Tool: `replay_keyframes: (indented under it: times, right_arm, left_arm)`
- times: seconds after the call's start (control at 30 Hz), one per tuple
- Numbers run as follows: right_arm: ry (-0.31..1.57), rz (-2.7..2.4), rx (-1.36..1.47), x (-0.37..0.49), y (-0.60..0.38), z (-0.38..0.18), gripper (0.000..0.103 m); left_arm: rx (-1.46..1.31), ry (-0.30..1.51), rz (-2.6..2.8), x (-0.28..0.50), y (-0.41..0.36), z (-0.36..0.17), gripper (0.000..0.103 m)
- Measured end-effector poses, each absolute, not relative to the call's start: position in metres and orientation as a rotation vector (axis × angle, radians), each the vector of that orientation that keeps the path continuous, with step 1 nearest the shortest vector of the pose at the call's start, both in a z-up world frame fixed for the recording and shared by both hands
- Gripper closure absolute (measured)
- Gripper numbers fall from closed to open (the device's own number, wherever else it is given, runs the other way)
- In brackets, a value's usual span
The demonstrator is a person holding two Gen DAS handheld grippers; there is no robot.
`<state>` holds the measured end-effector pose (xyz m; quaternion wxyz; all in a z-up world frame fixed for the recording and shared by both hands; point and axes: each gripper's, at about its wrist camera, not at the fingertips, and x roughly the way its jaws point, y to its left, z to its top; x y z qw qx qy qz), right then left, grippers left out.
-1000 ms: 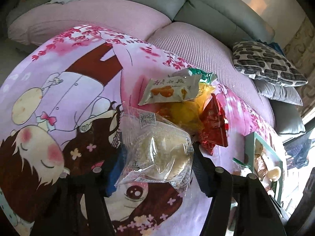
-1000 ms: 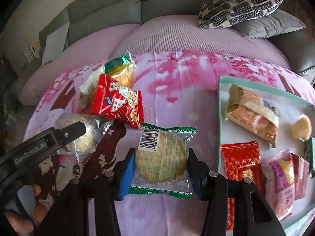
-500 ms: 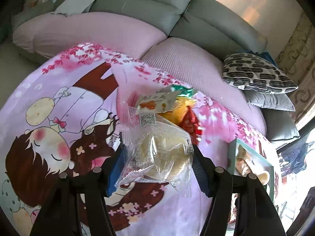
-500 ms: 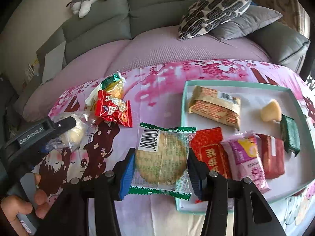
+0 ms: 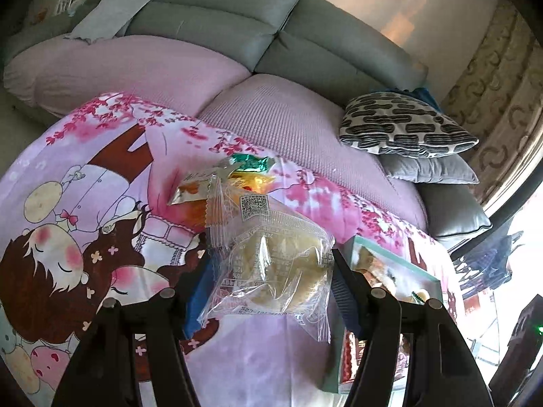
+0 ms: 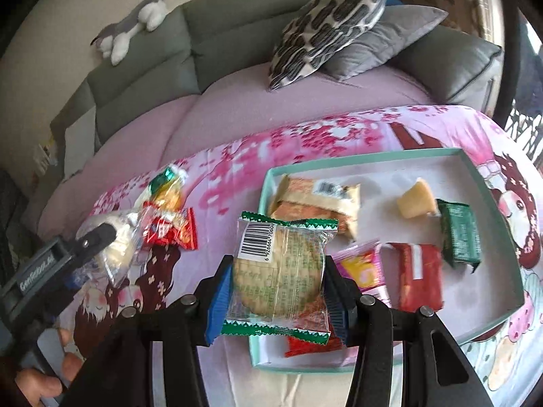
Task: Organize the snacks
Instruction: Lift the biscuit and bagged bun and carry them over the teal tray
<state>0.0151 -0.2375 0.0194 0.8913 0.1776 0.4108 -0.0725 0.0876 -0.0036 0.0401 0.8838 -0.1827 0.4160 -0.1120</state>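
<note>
In the teal tray (image 6: 488,193) sit about six snacks already, both grippers clamped mid-carry, right gripper (image 6: 278,281) on a round cracker pack (image 6: 281,271), left gripper (image 5: 271,278) on a clear-wrapped pastry (image 5: 271,268), small pile (image 6: 169,217) left beside it.

Tray (image 6: 482,183) far half: bare floor, open from above.
Tray near half: packets crowd it.
Cloth (image 6: 234,176) between loose pile (image 6: 169,217) and tray: bare.
</note>
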Motion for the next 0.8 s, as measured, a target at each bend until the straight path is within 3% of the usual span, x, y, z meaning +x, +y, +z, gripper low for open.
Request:
replay_keyframes:
  times: [0.27, 0.8]
  right_arm:
    - [0.839, -0.223, 0.442, 0.008, -0.278, 0.022, 0.050]
    - [0.840, -0.374, 0.557, -0.008, -0.348, 0.014, 0.050]
  left_arm:
    - [-0.361, 0.839, -0.248, 0.081, -0.017, 0.049, 0.037]
    - [-0.148, 0.907, -0.498, 0.067, -0.133, 0.026, 0.037]
